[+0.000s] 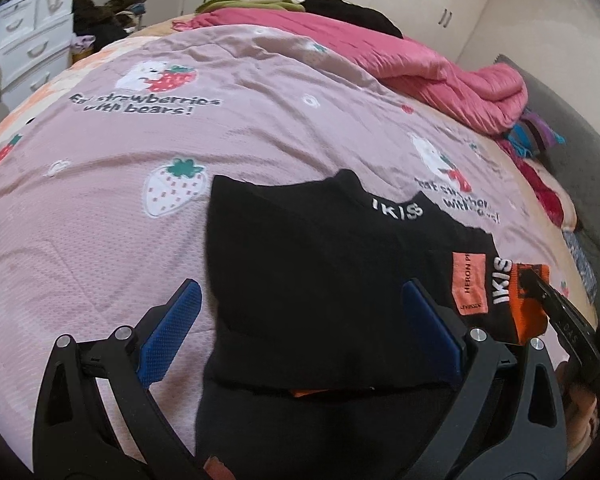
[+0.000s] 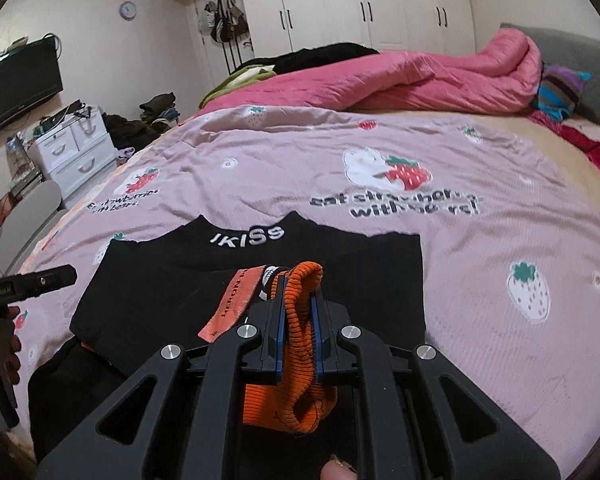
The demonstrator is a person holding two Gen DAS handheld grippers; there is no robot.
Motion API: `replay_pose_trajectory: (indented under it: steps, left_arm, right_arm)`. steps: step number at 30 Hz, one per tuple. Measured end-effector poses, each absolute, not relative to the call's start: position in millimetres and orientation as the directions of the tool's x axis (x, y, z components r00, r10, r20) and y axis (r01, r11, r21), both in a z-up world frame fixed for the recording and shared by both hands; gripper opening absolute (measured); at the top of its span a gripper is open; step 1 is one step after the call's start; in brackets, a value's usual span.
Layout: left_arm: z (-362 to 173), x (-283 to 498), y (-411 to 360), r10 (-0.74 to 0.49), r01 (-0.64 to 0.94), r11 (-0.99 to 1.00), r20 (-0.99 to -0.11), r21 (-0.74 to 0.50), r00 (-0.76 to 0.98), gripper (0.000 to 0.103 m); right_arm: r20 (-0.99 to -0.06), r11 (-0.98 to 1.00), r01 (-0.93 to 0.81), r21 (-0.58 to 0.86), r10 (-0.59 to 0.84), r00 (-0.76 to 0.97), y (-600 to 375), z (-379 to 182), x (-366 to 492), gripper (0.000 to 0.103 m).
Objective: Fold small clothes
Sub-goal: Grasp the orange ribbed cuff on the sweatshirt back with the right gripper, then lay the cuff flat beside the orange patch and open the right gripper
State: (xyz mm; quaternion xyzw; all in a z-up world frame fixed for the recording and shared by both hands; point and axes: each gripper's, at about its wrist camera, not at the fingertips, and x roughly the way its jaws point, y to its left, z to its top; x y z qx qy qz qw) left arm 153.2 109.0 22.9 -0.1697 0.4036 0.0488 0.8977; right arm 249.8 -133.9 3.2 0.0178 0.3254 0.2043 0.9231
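Note:
A small black sweater (image 1: pixel 320 280) with white "IKISS" lettering on the collar lies partly folded on the pink strawberry bedspread (image 1: pixel 180 200); it also shows in the right wrist view (image 2: pixel 172 300). My right gripper (image 2: pixel 299 284) is shut on its orange ribbed cuff (image 2: pixel 300 320), holding the sleeve over the body next to an orange label (image 2: pixel 236 300). My left gripper (image 1: pixel 300 300) is open, its blue pads (image 1: pixel 172 328) on either side of the sweater's near part, holding nothing. The right gripper's tip shows at the cuff in the left wrist view (image 1: pixel 536 280).
A rumpled pink quilt (image 2: pixel 400 80) and dark clothes lie at the far side of the bed. Colourful striped fabric (image 2: pixel 560 88) sits by the grey headboard. White drawers (image 2: pixel 72 152) and a TV (image 2: pixel 16 80) stand left of the bed; white wardrobes line the back wall.

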Motion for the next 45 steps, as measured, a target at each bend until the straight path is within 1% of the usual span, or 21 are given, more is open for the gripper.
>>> replay_pose_trajectory:
  steps: [5, 9, 17, 20, 26, 30, 32, 34, 39, 42, 45]
  left_arm:
    - [17, 160, 94, -0.072, -0.181, 0.951, -0.749, -0.251, 0.659, 0.093]
    - [13, 165, 83, -0.083, -0.157, 0.958, -0.755, -0.241, 0.651, 0.091]
    - [5, 169, 73, -0.076, -0.147, 0.965, -0.772, -0.216, 0.632, 0.091]
    - [2, 169, 70, -0.077, -0.143, 0.967, -0.778, -0.21, 0.624, 0.091]
    - [0, 169, 68, -0.072, -0.142, 0.969, -0.78, -0.202, 0.621, 0.091]
    - [-1, 169, 67, -0.072, -0.144, 0.968, -0.78, -0.204, 0.622, 0.091]
    - [-1, 169, 67, -0.073, -0.142, 0.969, -0.78, -0.204, 0.621, 0.091]
    - [-2, 169, 67, -0.074, -0.138, 0.97, -0.782, -0.201, 0.619, 0.091]
    - [-4, 169, 61, -0.09, -0.109, 0.975, -0.788, -0.196, 0.609, 0.091]
    - [-8, 169, 56, -0.106, -0.084, 0.977, -0.796, -0.193, 0.595, 0.088]
    - [-15, 168, 57, -0.136, -0.076, 0.973, -0.812, -0.216, 0.567, 0.086]
  right_arm:
    - [-0.602, 0.916, -0.353, 0.191, 0.393, 0.695, -139, -3, 251, 0.01]
    - [-0.607, 0.919, -0.344, 0.195, 0.388, 0.693, -140, -5, 251, 0.01]
    - [-0.623, 0.926, -0.332, 0.181, 0.369, 0.69, -138, -10, 253, 0.011]
    - [-0.627, 0.935, -0.31, 0.175, 0.348, 0.697, -140, -11, 254, 0.014]
    - [-0.61, 0.944, -0.286, 0.165, 0.326, 0.722, -146, -8, 250, 0.014]
    - [-0.61, 0.935, -0.311, 0.172, 0.349, 0.712, -145, -7, 245, 0.014]
    - [-0.621, 0.927, -0.332, 0.177, 0.366, 0.693, -140, -8, 243, 0.016]
    - [-0.632, 0.921, -0.345, 0.181, 0.378, 0.676, -136, -11, 242, 0.021]
    - [-0.658, 0.901, -0.397, 0.175, 0.407, 0.633, -118, -18, 235, 0.023]
    - [-0.666, 0.886, -0.429, 0.176, 0.428, 0.611, -108, -19, 231, 0.025]
    - [-0.674, 0.869, -0.459, 0.185, 0.452, 0.584, -100, -22, 228, 0.027]
